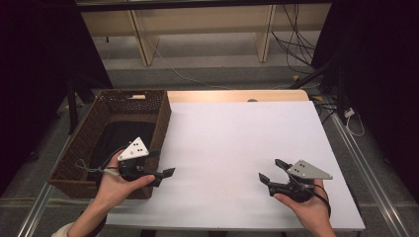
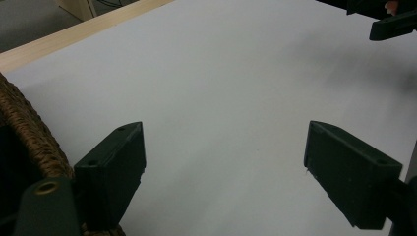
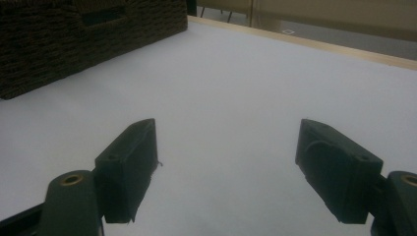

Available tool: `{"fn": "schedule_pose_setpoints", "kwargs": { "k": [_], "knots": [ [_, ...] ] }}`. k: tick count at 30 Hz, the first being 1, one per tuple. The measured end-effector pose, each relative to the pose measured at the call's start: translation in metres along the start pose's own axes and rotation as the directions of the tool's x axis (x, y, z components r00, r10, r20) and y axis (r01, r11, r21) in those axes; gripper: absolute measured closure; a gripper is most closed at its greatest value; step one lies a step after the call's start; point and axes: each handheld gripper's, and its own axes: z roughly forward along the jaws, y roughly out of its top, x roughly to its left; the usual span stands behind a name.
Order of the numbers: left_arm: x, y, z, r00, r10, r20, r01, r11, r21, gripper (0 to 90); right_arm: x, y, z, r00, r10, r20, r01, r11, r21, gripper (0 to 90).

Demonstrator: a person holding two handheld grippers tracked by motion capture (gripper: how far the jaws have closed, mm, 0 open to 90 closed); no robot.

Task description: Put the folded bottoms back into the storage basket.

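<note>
White tabletop (image 1: pixel 237 143) with a light wooden far edge, dark floor and cables behind it, pale shelving legs at the back. At far left a brown wicker basket (image 1: pixel 86 143) sits on the tabletop's left edge, with something black lying inside; what it is can't be made out. Left hand (image 1: pixel 116 187) comes in from the bottom and holds the left hand-held gripper (image 1: pixel 165 175) just at the basket's near right corner, jaws pointing right over the white surface. In the left gripper view the jaws stand wide apart with nothing between them, only bare tabletop (image 2: pixel 221 98) below, basket (image 2: pixel 29 132) weave at the left edge beside the left jaw, and the other hand-held gripper (image 2: pixel 388 24) at the top right corner. Middle of the tabletop is plain white. Right hand (image 1: pixel 309 207) at the lower right holds the right hand-held gripper (image 1: pixel 272 170), grey three-cornered plate on top, jaws pointing left and away toward the middle. In the right gripper view its jaws are also spread wide, nothing held, white tabletop (image 3: pixel 231 98) below, basket (image 3: pixel 88 39) side at top left, well apart from the jaws. Both hand-held grippers face each other, well apart.
</note>
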Motion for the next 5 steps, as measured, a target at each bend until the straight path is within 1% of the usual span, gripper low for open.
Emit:
{"fn": "schedule_pose_setpoints", "kwargs": {
  "k": [2,5],
  "knots": [
    [-0.0001,0.0005,-0.0001,1.0,0.002,0.0,-0.002,1.0,-0.003,15.7,-0.0004,-0.0001,0.0001,1.0,0.005,-0.001,-0.005,1.0,0.001,24.8],
    [-0.0002,0.0006,-0.001,1.0,-0.003,0.003,0.003,1.0,-0.007,15.7,-0.0015,-0.0003,0.0006,1.0,0.001,-0.001,-0.001,1.0,-0.001,24.8]
  ]
}}
